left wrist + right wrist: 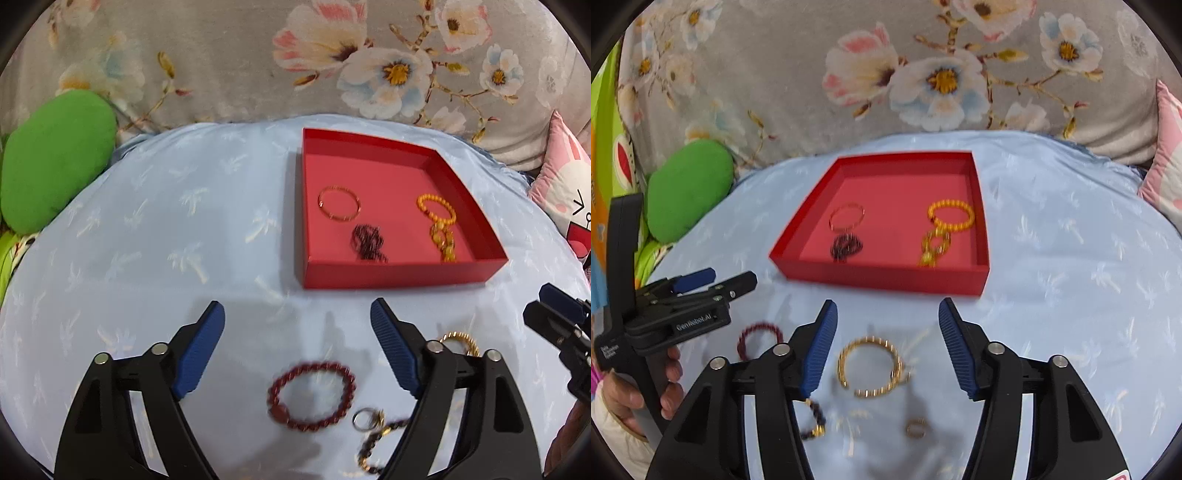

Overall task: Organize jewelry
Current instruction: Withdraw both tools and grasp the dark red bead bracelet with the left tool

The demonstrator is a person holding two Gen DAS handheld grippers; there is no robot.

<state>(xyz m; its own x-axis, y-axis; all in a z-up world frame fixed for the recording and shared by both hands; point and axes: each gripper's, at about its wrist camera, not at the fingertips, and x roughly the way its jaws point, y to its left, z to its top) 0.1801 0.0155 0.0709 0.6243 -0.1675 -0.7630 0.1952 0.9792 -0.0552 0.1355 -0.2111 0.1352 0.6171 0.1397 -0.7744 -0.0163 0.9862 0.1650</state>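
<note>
Centre of the frame, a red tray point(399, 273) sits on a pale blue cloth point(147, 240) patterned with white palms. Upper frame, grey fabric point(229, 62) bears pink and white flowers; at left, a green cushion point(55, 162).

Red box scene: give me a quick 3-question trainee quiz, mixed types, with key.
1. True or false: the left gripper is shut on the dark red bead bracelet.
2. How many pieces of jewelry lie inside the red box?
   A. one  B. four  C. six
3. Fill in: in the right wrist view, the piece lying on the blue cloth between the open fingers of the right gripper is the ____ bangle.

Key: 1 false, its jaws stand open above the bracelet; 2 B; 3 gold.
</note>
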